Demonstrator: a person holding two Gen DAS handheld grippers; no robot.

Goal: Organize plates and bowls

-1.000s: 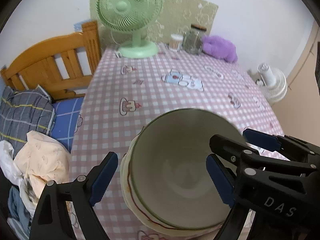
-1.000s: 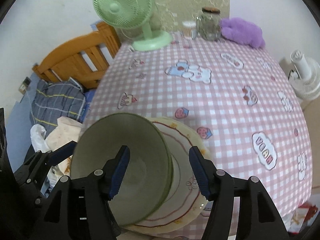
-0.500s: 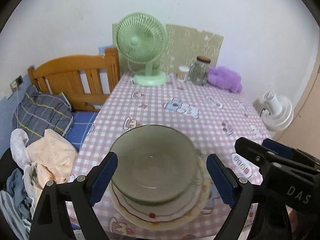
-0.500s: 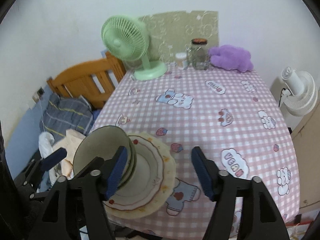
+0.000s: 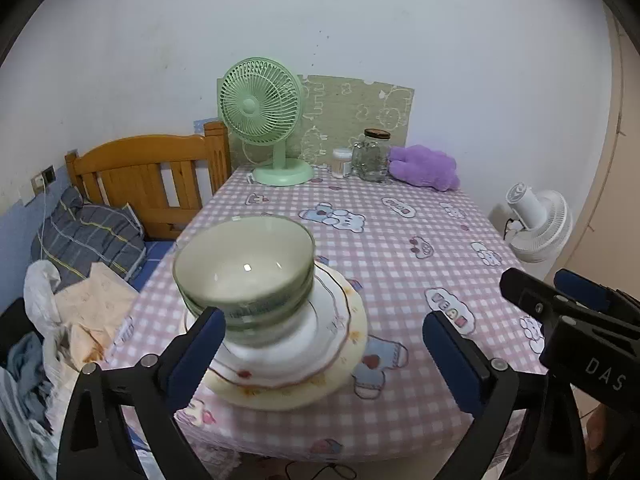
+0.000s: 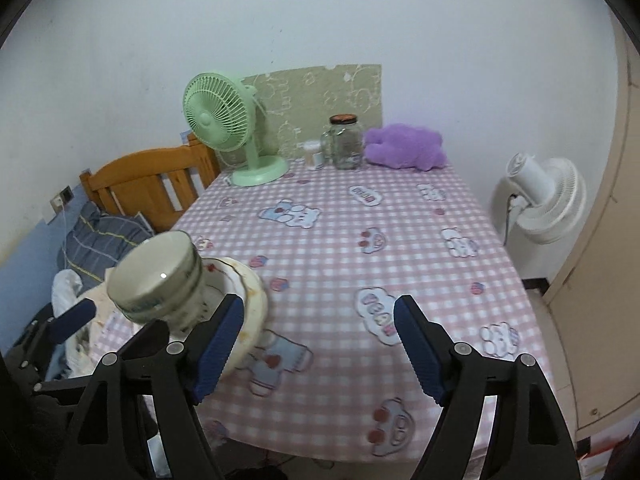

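L to R: bowl stack (image 5: 244, 276) sits on plates (image 5: 320, 344) at near-left table (image 5: 400, 240) edge.

L gripper (image 5: 320, 344): jaws just been opening, now wide, empty; stack just ahead, touching neither pad.

R gripper (image 6: 318, 332): jaws opening too, empty; stack lies off to its left. L hand nearer.

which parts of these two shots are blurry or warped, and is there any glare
Left wrist view: the bowls and plates are smeared by motion blur, the fan behind stays sharper, and a small glint sits inside the top bowl. Right wrist view: the same bowls are blurred at the left edge, and the tablecloth checks bulge from fisheye curvature. Dark vignette rings both.
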